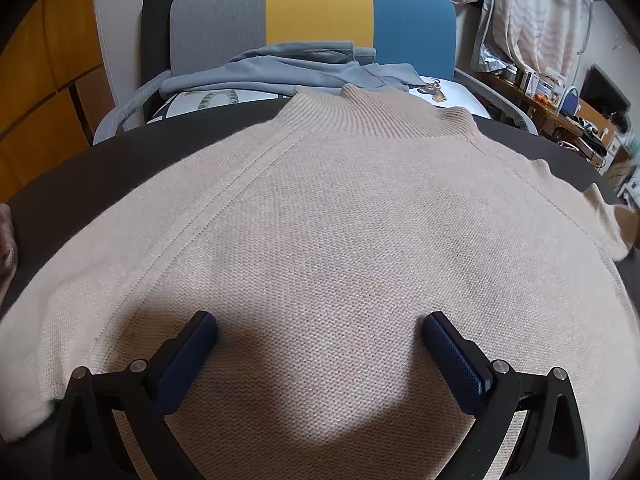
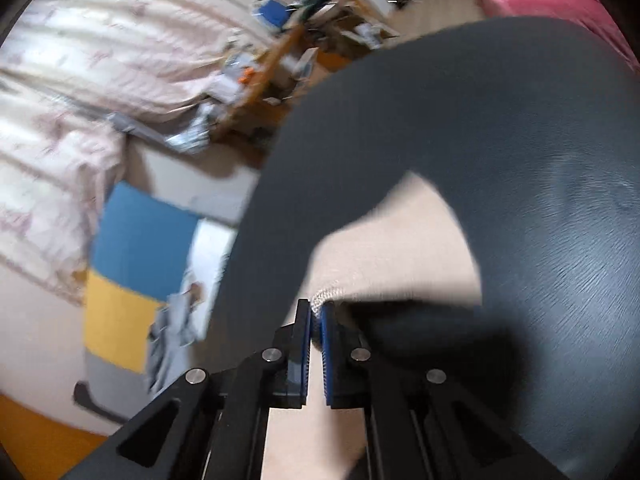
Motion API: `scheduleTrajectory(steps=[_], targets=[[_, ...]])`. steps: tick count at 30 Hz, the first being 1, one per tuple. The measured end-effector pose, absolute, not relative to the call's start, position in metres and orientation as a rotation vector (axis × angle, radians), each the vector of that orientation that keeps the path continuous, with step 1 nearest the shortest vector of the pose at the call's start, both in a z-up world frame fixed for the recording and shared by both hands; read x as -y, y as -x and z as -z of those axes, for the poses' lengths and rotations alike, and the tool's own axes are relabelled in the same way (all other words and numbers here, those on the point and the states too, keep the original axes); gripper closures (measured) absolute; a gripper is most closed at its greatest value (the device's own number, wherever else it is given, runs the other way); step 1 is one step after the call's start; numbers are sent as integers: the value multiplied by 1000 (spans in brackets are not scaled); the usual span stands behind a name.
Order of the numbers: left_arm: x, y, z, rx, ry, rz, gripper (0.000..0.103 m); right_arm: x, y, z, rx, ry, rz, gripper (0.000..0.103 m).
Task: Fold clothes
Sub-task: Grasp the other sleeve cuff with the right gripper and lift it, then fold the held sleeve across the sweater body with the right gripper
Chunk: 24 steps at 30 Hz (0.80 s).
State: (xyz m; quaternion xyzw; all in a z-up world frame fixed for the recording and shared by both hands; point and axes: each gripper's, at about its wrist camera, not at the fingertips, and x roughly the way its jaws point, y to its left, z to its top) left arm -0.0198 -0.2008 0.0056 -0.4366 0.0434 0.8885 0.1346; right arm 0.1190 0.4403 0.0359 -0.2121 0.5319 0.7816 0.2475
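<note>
While the beige sweater [image 1: 320,240] lies spread flat over the dark table [image 1: 100,176], its ribbed collar [image 1: 372,114] pointing toward the far edge, the left gripper [image 1: 320,332] hangs just above the knit near the hem with its jaws spread wide and nothing between them; its shadow falls on the fabric right beneath the blue pads [image 1: 456,364]. Over at the sweater's right side, the right gripper [image 2: 316,320] has its jaws pressed together on a fold of the sweater [image 2: 400,248], a nub of knit poking out above the fingertips [image 2: 327,316], and the cloth it pinches rises off the table [image 2: 480,120] with a dark shadow under it. That view is blurred, so which part of the garment is caught cannot be told for sure. Beyond the table stands a chair [image 1: 320,12] with grey, yellow and blue panels, and a grey-blue garment [image 1: 280,72] is heaped on its seat. Pale patterned curtains [image 1: 532,12] hang to the right, above a cluttered wooden shelf [image 1: 552,96].
</note>
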Motion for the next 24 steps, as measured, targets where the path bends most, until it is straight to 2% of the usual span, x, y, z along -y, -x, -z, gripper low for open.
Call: scheduleTrajectory(steps=[8,11,15,20,24], targets=[[202,24,-10,-119,1289,-2557,0,-343,-67,-104,-1500,610,-2499,99],[206,24,-14,-94,1296,-2547,0,-279,-40,-122,-1528,683,-2671,99],[218,23,-31,-48,1250,-2572,0,-200,-21,-130,-1475,834,-2870,99],[231,23,-49,-54,1193,-2610,0,-90,-10,-89,-1185,1213,-3053,99],[236,34,-44,-26,1275,-2585,0,-37,-17,-39,-798,1512,-3058,94]])
